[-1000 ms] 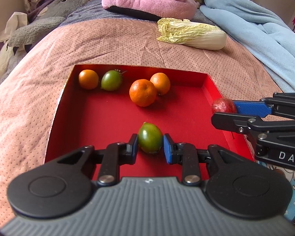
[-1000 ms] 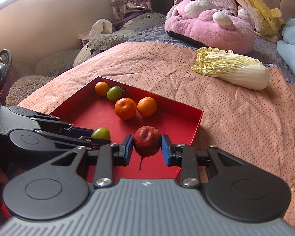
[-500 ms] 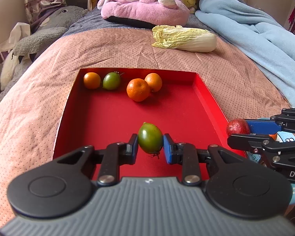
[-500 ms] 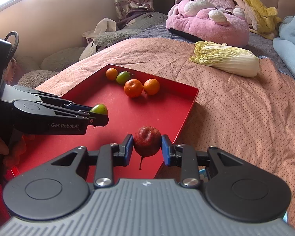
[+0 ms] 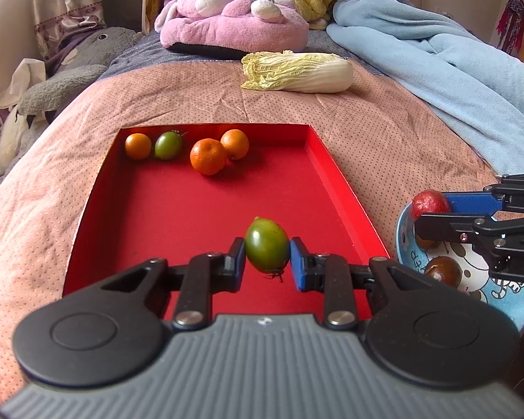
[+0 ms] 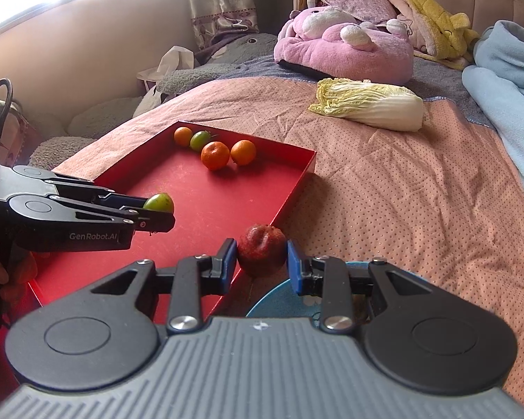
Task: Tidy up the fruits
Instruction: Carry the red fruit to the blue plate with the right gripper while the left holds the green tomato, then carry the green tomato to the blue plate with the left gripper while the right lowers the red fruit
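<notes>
My left gripper (image 5: 267, 256) is shut on a green tomato (image 5: 266, 245), held above the near part of the red tray (image 5: 342, 188). My right gripper (image 6: 261, 259) is shut on a dark red fruit (image 6: 261, 249), held just past the tray's right wall over the rim of a blue patterned bowl (image 6: 279, 300). In the left wrist view that bowl (image 5: 499, 296) holds two brown fruits (image 5: 442, 270). At the tray's far end lie three oranges (image 5: 208, 156) and another green tomato (image 5: 167, 145).
A napa cabbage (image 5: 297, 71) lies on the pink dotted bedspread (image 5: 384, 132) beyond the tray. Pink, yellow and grey plush toys (image 5: 234, 24) sit at the head of the bed. A light blue blanket (image 5: 454, 70) runs along the right side.
Both grippers have drawn back toward the near end of the tray with their fruits. The right one has gone from over the tray to beyond its right wall, above the blue bowl.
</notes>
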The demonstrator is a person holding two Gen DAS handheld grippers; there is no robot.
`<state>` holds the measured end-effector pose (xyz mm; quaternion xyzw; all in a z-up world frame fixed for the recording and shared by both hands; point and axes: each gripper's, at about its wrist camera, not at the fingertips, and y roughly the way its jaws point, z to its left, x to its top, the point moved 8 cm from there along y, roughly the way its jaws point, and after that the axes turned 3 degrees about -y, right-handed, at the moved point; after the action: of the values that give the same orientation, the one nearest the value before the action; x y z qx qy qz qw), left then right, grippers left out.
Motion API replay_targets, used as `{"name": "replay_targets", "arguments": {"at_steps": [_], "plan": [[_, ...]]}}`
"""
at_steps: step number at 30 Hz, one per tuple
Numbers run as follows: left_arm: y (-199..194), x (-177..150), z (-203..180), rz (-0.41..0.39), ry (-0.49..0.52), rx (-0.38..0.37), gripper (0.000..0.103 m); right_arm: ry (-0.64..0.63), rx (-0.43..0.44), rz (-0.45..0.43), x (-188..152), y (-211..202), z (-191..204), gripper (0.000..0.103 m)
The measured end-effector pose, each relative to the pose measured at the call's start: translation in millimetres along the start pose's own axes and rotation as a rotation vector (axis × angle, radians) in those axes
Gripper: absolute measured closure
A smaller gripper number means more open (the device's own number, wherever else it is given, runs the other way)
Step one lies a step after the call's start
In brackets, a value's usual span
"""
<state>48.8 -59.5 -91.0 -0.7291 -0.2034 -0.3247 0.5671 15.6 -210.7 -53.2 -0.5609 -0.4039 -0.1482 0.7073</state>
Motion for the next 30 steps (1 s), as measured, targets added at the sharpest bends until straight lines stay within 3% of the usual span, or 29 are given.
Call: {"name": "replay_targets", "arguments": {"at_steps": [30], "plan": [[-12,-9,-28,-0.021,0.037,-0.011,0.072,0.062,-0.074,0.047,-59,-38,-48,0.067]]}}
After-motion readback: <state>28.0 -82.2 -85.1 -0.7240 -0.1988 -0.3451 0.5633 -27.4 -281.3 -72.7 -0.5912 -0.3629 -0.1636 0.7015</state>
